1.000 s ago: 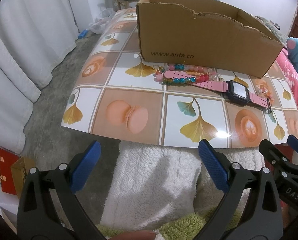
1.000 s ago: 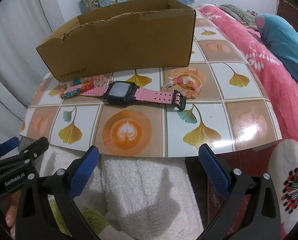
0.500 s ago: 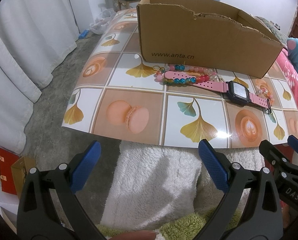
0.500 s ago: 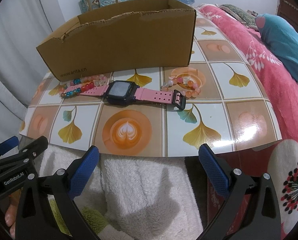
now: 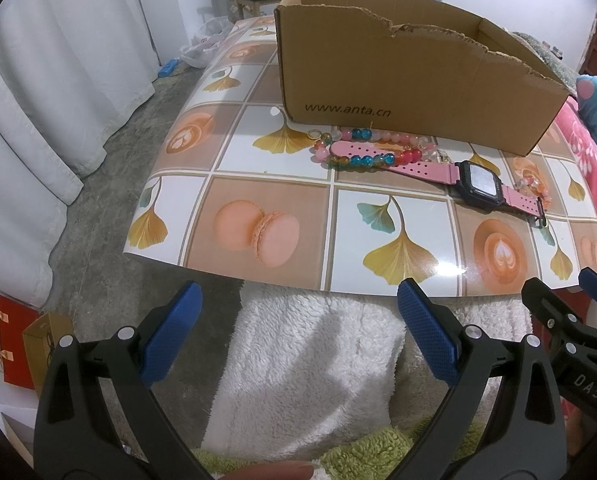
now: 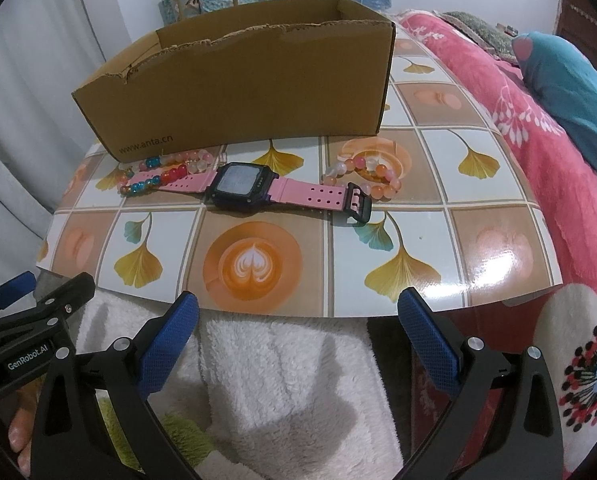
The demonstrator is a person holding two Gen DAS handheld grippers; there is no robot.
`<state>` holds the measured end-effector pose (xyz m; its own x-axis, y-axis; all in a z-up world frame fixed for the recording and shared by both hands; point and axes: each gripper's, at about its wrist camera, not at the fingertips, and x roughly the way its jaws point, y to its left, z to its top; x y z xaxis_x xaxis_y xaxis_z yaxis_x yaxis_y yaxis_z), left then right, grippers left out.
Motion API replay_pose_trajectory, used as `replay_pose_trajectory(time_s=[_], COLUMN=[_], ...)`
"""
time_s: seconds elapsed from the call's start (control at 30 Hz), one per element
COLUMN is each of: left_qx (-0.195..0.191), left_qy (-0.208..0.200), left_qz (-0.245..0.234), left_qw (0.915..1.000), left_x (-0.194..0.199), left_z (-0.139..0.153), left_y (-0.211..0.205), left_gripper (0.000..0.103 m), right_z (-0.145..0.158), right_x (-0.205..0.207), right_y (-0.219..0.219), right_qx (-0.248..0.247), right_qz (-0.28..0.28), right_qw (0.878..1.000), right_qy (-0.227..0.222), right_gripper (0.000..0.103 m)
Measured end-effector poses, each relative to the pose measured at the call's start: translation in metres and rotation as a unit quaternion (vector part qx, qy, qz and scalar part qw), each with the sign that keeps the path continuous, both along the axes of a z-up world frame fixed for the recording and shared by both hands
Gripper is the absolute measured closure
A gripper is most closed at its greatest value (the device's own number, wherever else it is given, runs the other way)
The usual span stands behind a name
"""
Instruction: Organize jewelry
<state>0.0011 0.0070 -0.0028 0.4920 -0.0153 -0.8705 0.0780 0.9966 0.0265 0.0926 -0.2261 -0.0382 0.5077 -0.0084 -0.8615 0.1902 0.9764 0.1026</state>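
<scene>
Nothing is picked up yet — the left gripper (image 5: 298,332) and right gripper (image 6: 298,332) hover short of the surface (image 6: 438,240), jaws wide and empty, while the pink watch (image 6: 254,188) and bead bracelets (image 6: 170,174) lie before the cardboard box (image 6: 238,92) — the next move likely reaches in to grasp one.

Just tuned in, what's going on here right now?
Nothing is picked up yet. The left gripper and right gripper both hang open short of the table's near edge. The pink watch lies flat in front of the cardboard box, one beaded bracelet draped over its strap, another by the buckle.
</scene>
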Motion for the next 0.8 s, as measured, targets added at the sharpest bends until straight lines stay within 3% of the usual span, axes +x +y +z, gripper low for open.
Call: replay_pose_trajectory(time_s=[0.8], left_qx=[-0.001], left_qy=[0.005], left_qz=[-0.006], left_qw=[1.0], left_x=[-0.0015], left_z=[-0.0052], left_y=[0.0013], left_gripper=[0.008], right_z=[0.0006], right_x=[0.0004], right_y=[-0.0016], right_qx=[-0.009], right_qz=[-0.007], right_qw=[1.0], right_qy=[0.0], right_gripper=[0.006])
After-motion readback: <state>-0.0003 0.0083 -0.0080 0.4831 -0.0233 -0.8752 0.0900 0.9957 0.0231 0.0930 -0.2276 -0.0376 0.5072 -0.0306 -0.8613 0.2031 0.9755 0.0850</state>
